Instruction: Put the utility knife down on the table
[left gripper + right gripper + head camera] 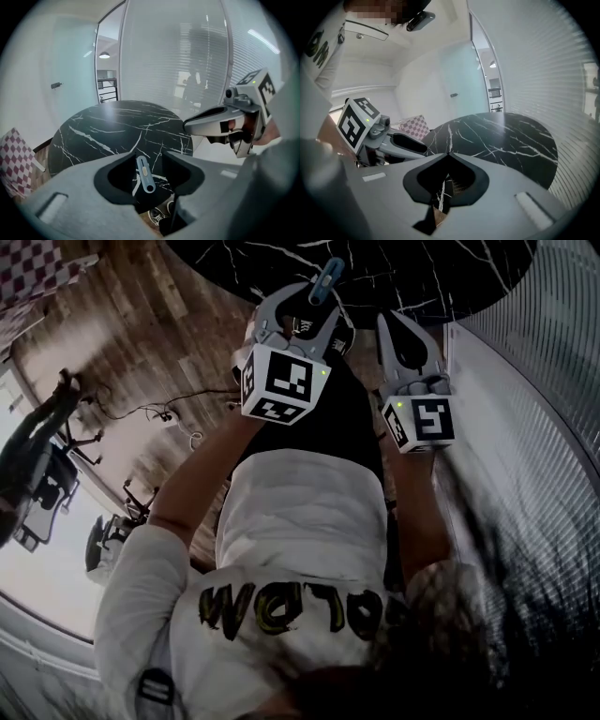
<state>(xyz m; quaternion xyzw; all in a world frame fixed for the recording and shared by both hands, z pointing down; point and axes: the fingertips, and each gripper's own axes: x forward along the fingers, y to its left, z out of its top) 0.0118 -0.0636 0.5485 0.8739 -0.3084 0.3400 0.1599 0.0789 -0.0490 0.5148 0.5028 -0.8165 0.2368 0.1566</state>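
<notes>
My head camera looks steeply down past my torso onto my left gripper (pixel 322 289) and right gripper (pixel 387 321). Each gripper camera rides close behind its jaws, facing forward. All three views share the marble table (pixel 422 268).

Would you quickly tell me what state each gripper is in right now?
Left gripper: closed on the utility knife.
Right gripper: closed, holding nothing.
</notes>
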